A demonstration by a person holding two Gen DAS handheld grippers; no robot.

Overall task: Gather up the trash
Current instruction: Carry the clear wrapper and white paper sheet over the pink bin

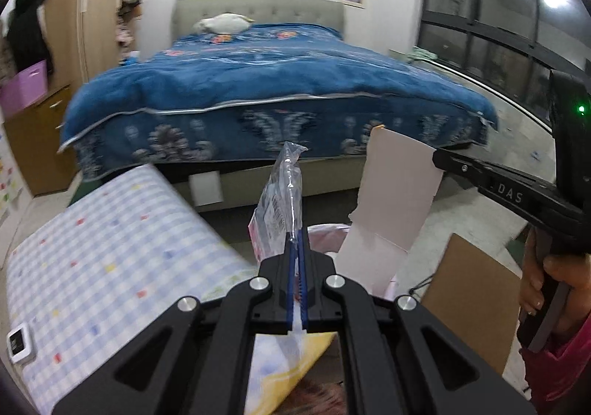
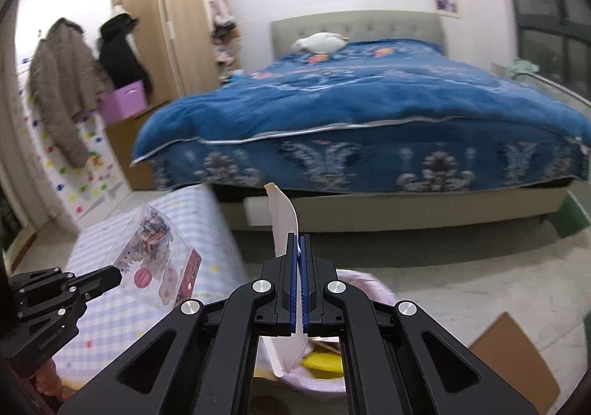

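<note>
My left gripper point(image 1: 295, 239) is shut on a clear plastic package point(image 1: 282, 193) with pink print, which sticks up past the fingertips. In the right wrist view the same package point(image 2: 159, 252) hangs from the left gripper point(image 2: 117, 274) over a checked pad. My right gripper point(image 2: 300, 239) is shut on a bent white card point(image 2: 284, 215). From the left wrist view that card point(image 1: 399, 193) looks like a flattened pale box, pinched by the right gripper point(image 1: 437, 156). A pink bin point(image 2: 369, 285) sits on the floor just below both grippers, its rim point(image 1: 327, 230) partly hidden.
A checked blue-and-white pad point(image 1: 110, 248) lies at the left. A bed with a blue cover point(image 1: 277, 82) stands ahead. A brown cardboard sheet point(image 1: 472, 296) lies at the right on the grey floor. A wardrobe point(image 2: 166, 27), hanging coats and a purple box point(image 2: 123, 104) are at the far left.
</note>
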